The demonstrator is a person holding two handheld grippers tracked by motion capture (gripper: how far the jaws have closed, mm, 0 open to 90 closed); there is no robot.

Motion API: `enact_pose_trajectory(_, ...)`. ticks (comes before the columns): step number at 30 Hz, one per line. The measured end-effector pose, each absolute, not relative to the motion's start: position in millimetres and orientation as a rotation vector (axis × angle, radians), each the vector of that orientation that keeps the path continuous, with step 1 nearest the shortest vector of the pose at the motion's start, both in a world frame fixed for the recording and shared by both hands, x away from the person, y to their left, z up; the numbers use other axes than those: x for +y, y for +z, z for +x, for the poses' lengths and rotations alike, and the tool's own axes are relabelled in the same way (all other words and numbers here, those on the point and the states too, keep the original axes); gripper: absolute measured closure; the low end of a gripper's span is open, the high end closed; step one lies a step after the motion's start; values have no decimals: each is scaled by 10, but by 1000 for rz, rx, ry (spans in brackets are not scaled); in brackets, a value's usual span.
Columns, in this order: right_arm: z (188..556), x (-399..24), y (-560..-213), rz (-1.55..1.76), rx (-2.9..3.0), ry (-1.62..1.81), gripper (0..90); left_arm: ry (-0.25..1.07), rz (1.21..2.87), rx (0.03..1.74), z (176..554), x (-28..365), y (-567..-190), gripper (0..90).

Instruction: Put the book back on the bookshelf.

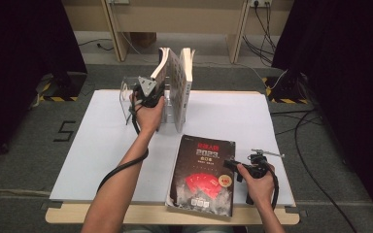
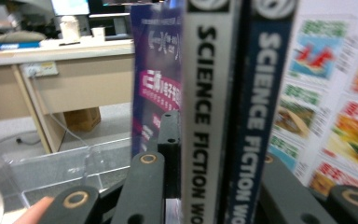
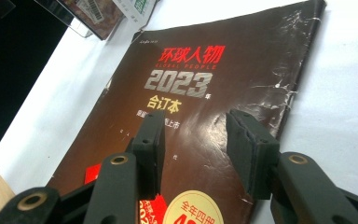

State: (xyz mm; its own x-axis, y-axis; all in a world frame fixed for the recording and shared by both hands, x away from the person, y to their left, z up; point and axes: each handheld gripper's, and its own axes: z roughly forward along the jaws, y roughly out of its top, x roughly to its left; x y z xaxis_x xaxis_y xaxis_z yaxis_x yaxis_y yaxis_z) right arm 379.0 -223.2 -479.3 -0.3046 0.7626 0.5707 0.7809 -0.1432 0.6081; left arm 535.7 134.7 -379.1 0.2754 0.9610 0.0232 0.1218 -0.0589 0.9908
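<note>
The left gripper [image 1: 151, 95] is clamped on two upright science fiction volumes [image 2: 228, 107] at the clear acrylic stand [image 1: 125, 99] at the back of the table [image 1: 97, 145]. I judge the shelving step is in hand. The right gripper [image 1: 234, 166] rests with jaws apart over the dark 2023 magazine [image 1: 204, 174] lying flat (near the front edge). Next, I think, the left must release gently so the volumes stay upright.

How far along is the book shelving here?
Done: several books stand upright in the clear holder. In hand: the left gripper clamps two Science Fiction volumes there. Left: the dark magazine lies flat, with the right gripper open over it.
</note>
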Motion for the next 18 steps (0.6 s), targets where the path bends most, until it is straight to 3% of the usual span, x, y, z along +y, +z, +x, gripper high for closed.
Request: enact_pose_trajectory(18, 3790, -2211, -4810, -1831, -2060, -1463, 580, 825, 1303, 1228, 5364, 1342, -3750, 704)
